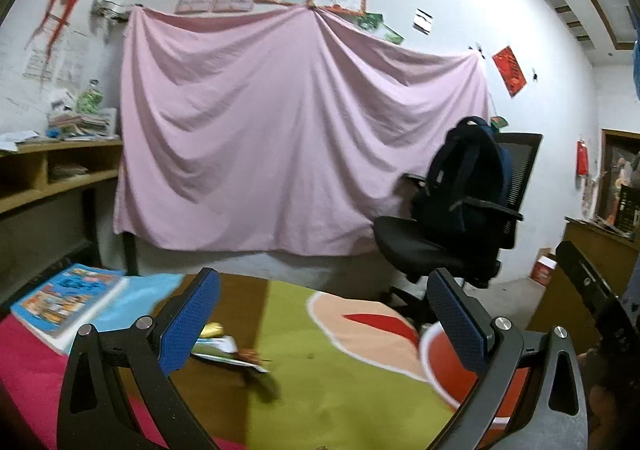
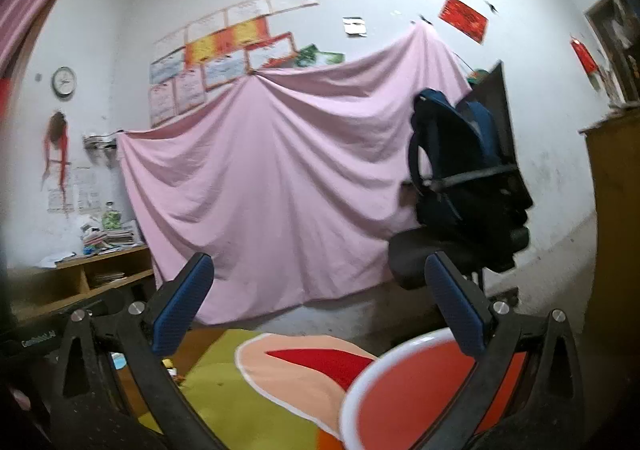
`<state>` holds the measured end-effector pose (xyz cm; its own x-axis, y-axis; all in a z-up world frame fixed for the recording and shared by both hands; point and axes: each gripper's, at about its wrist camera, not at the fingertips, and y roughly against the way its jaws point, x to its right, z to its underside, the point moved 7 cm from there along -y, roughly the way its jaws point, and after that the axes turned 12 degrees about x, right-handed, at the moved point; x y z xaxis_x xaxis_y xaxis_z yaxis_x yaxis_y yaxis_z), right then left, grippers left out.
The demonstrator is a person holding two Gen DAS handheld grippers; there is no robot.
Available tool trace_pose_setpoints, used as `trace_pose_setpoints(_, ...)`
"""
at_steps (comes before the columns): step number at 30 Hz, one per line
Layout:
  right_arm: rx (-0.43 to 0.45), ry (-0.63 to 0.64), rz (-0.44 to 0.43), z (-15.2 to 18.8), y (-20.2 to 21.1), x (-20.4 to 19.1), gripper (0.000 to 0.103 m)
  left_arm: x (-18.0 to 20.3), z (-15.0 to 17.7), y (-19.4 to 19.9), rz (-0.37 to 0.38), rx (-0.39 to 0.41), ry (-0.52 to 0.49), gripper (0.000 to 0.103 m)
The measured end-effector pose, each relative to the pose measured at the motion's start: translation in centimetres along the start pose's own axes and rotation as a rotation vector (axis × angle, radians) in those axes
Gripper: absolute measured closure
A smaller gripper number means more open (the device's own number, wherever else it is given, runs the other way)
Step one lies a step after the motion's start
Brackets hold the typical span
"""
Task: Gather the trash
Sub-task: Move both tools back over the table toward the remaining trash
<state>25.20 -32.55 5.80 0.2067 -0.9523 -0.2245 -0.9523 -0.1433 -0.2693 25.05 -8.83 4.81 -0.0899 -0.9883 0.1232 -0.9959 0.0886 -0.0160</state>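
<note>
Trash lies on the colourful tablecloth [image 1: 340, 390]: a crumpled wrapper pile [image 1: 228, 354] with a yellow piece [image 1: 212, 329], just right of my left gripper's left finger. My left gripper [image 1: 324, 326] is open and empty, raised a little above the cloth. A red bowl with a white rim [image 1: 448, 366] sits behind its right finger. In the right wrist view my right gripper [image 2: 320, 310] is open and empty above the red bowl [image 2: 408, 398]; small scraps [image 2: 174, 370] show by its left finger.
A book [image 1: 68, 296] lies at the table's left. A black office chair with a dark backpack [image 1: 464, 194] stands beyond the table. A pink sheet [image 1: 280, 130] hangs on the wall. A wooden desk with shelves [image 1: 56, 166] is at left, a cabinet [image 1: 592, 250] at right.
</note>
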Motion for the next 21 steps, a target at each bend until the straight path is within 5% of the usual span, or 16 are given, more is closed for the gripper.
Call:
trace_pose_setpoints(10,-0.009,0.058,-0.092,2.1,-1.4,-5.7,0.000,-6.7,0.5,2.5,-0.076,0.020,-0.024,0.002)
trace_pose_setpoints(21,-0.178,0.090,-0.179,6.9,-5.0,-10.2,0.000,-12.9,2.7,2.4,-0.166,-0.079,-0.014,0.002)
